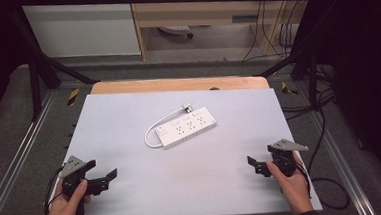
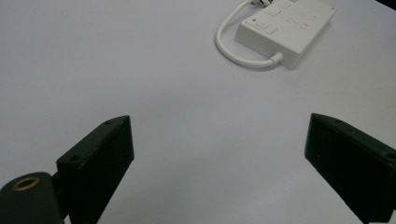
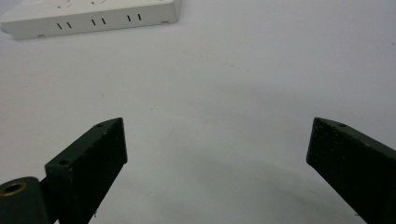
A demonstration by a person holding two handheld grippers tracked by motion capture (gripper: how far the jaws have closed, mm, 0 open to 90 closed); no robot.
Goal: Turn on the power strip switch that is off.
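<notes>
The left tool (image 1: 107,176) hangs near the near left corner of the pale grey worktop (image 1: 130,141), its black jaws spread wide with nothing between them. The right tool (image 1: 254,164) sits near the near right corner, jaws likewise spread and empty, with a hand (image 1: 293,181) wrapped around its grip. Both point inward and forward, toward the white plastic power strip with several sockets and a short looped white cable (image 1: 187,127), which lies flat at the middle of the worktop, angled, well apart from either tool.

This looks like the opening step: an approach not yet begun, nothing gripped. The next move probably calls for carrying one or both tools forward to the strip and lining the jaws across its narrow body or its cable.

The left gripper view shows the switch end of the strip (image 2: 285,30), with the cable (image 2: 233,46) leaving it and curling round, which the right gripper view does not; that one shows the strip's long side wall (image 3: 93,18) with its slot marks. The high view alone gives the grey plug (image 1: 186,107) resting at the strip's far side, and the wooden edge (image 1: 177,84) beyond the worktop's far edge.
</notes>
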